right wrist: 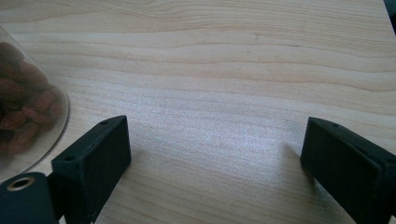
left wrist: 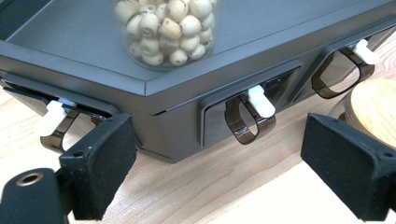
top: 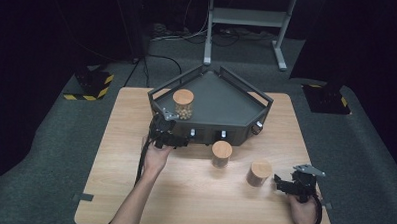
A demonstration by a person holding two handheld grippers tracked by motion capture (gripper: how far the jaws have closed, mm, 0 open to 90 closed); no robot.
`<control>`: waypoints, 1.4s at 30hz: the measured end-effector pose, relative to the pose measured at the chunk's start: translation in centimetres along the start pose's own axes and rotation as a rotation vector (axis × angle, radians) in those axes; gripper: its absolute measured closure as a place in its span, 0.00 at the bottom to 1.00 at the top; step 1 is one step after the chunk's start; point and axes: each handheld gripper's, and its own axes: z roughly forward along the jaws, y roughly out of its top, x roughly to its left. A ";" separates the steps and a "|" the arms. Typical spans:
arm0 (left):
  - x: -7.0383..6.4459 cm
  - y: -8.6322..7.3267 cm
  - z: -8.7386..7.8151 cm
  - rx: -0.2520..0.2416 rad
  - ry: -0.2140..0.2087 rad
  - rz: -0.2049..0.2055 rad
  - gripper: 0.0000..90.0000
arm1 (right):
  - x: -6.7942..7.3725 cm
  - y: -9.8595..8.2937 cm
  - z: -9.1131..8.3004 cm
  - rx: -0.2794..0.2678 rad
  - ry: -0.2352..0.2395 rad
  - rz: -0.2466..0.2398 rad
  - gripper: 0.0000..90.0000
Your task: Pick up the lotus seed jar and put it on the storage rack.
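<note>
High view, left to right. The wooden table carries a dark, angular tray at its far middle. The left gripper is held by the person's left hand just in front of the tray's near-left wall. Inside the tray, at its near-left corner, stands an upright glass jar of pale round beads with a wooden lid. In front of the tray, a second wooden-lidded jar stands on the bare table; a third jar, holding brown contents, stands to its right and nearer the person. The right gripper, held by the right hand, lies just right of the third jar, apart from it.

Left gripper view. The jaws stand wide apart and hold nothing. Between and beyond them runs the tray's front wall, fitted with translucent brown loop latches bearing white tabs. The bead jar rests on the tray floor directly above the wall. A wooden lid of the second jar appears at the right edge, behind the right-hand jaw.

Right gripper view. The jaws stand wide apart over bare table, gripping nothing. The glass wall of the third jar, with reddish-brown pieces inside, lies at the left edge, just beside the left-hand jaw; whether they touch cannot be told.
</note>
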 end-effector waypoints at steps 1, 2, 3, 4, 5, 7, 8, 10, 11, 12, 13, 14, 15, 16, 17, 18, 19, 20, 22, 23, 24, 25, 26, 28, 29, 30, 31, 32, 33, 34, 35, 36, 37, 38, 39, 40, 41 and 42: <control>0.0 0.0 0.0 0.001 0.000 0.003 0.12 | 0.0 0.0 0.0 0.000 0.000 0.000 0.09; -0.1 -0.1 0.0 0.001 0.000 0.004 0.12 | 0.0 0.0 0.0 0.000 0.000 0.000 0.09; -0.1 -0.2 -0.1 0.000 0.002 0.003 0.12 | 0.0 0.0 0.0 0.000 0.000 0.000 0.09; 0.0 -0.2 -0.1 0.000 0.002 0.003 0.12 | 0.0 0.0 0.0 0.000 0.000 0.000 0.09; 0.0 -0.3 -0.1 0.001 0.002 0.002 0.12 | 0.0 0.0 0.0 0.000 0.000 0.000 0.09; 0.1 -0.4 -0.1 0.002 0.003 -0.001 0.12 | 0.0 0.0 0.0 0.000 0.000 0.000 0.09; 0.1 -0.5 0.0 0.002 0.002 -0.002 0.12 | 0.0 0.0 0.0 0.000 0.000 0.000 0.09; 0.1 -0.6 0.0 0.004 0.004 -0.003 0.12 | 0.0 0.0 0.0 0.000 0.000 0.000 0.09; 0.1 -0.7 0.0 0.005 0.004 -0.003 0.12 | 0.0 0.0 0.0 0.000 0.000 0.000 0.09; 0.1 -0.7 0.0 0.006 0.003 -0.003 0.12 | 0.0 0.0 0.0 0.000 0.000 0.000 0.09; 0.1 -0.8 0.0 0.006 0.003 -0.003 0.12 | 0.0 0.0 0.0 0.000 0.000 0.000 0.09; 0.1 -0.8 0.0 0.005 0.003 -0.003 0.12 | 0.0 0.0 0.0 0.000 0.000 0.000 0.09; 0.1 -0.9 0.0 0.004 0.004 -0.001 0.12 | 0.0 0.0 0.0 0.000 0.000 0.000 0.09; 0.1 -0.9 0.0 0.004 0.004 -0.002 0.12 | 0.0 0.0 0.0 0.000 0.000 0.000 0.09; 0.1 -1.0 0.0 0.004 0.004 -0.004 0.12 | 0.0 0.0 0.0 0.000 0.000 0.000 0.09; 0.1 -1.0 0.0 0.004 0.003 -0.006 0.12 | 0.0 0.0 0.0 0.000 0.000 0.000 0.09; 0.1 -1.0 0.0 0.005 0.003 -0.006 0.12 | 0.0 0.0 0.0 0.000 0.000 0.000 0.09; 0.2 -1.1 0.0 0.006 0.003 -0.005 0.12 | 0.0 0.0 0.0 0.000 0.000 0.000 0.09; 0.1 -1.1 0.0 0.007 0.004 -0.005 0.12 | 0.0 0.0 0.0 0.000 0.000 0.000 0.09; 0.1 -1.2 0.0 0.006 0.003 -0.005 0.12 | 0.0 0.0 0.0 0.000 0.000 0.000 0.09; 0.1 -1.2 0.0 0.006 0.004 -0.003 0.12 | 0.0 0.0 0.0 0.000 0.000 0.000 0.09; 0.1 -1.3 0.0 0.005 0.004 -0.001 0.12 | 0.0 0.0 0.0 0.000 0.000 0.000 0.09; 0.1 -1.4 0.0 0.008 0.004 0.002 0.12 | 0.0 0.0 0.0 0.000 0.000 0.000 0.09; 0.1 -1.5 0.0 0.009 0.004 0.000 0.12 | 0.0 0.0 0.0 0.000 0.000 0.000 0.09; 0.1 -1.5 0.0 0.011 0.002 -0.001 0.12 | 0.0 0.0 0.0 0.000 0.000 0.000 0.09; 0.1 -1.5 0.1 0.011 0.000 -0.003 0.12 | 0.0 0.0 0.0 0.000 0.000 0.000 0.09; 0.1 -1.6 0.1 0.012 -0.001 -0.004 0.12 | 0.0 0.0 0.0 0.000 0.000 0.000 0.09; 0.1 -1.6 0.1 0.011 -0.002 -0.005 0.12 | 0.0 0.0 0.0 0.000 0.000 0.000 0.09; 0.1 -1.6 0.1 0.012 -0.003 -0.004 0.12 | 0.0 0.0 0.0 0.000 0.000 0.000 0.09; 0.1 -1.6 0.1 0.012 -0.003 -0.003 0.12 | 0.0 0.0 0.0 0.000 0.000 0.000 0.09; 0.0 -1.7 0.1 0.012 -0.004 -0.003 0.12 | 0.0 0.0 0.0 0.000 0.000 0.000 0.09; 0.0 -1.7 0.1 0.012 -0.004 -0.002 0.12 | 0.0 0.0 0.0 0.000 0.000 0.000 0.09; 0.0 -1.7 0.1 0.011 -0.004 -0.003 0.12 | 0.0 0.0 0.0 0.000 0.000 0.000 0.09; 0.0 -1.7 0.1 0.011 -0.004 -0.003 0.12 | 0.0 0.0 0.0 0.000 0.000 0.000 0.09; 0.0 -1.7 0.0 0.011 -0.004 -0.003 0.12 | 0.0 0.0 0.0 0.000 0.000 0.000 0.09; 0.1 -1.8 0.0 0.012 -0.004 -0.004 0.12 | 0.0 0.0 0.0 0.000 0.000 0.000 0.09; 0.1 -1.8 0.1 0.011 -0.005 -0.006 0.12 | 0.0 0.0 0.0 0.000 0.000 0.000 0.09; 0.1 -1.9 0.1 0.012 -0.006 -0.007 0.12 | 0.0 0.0 0.0 0.000 0.000 0.000 0.09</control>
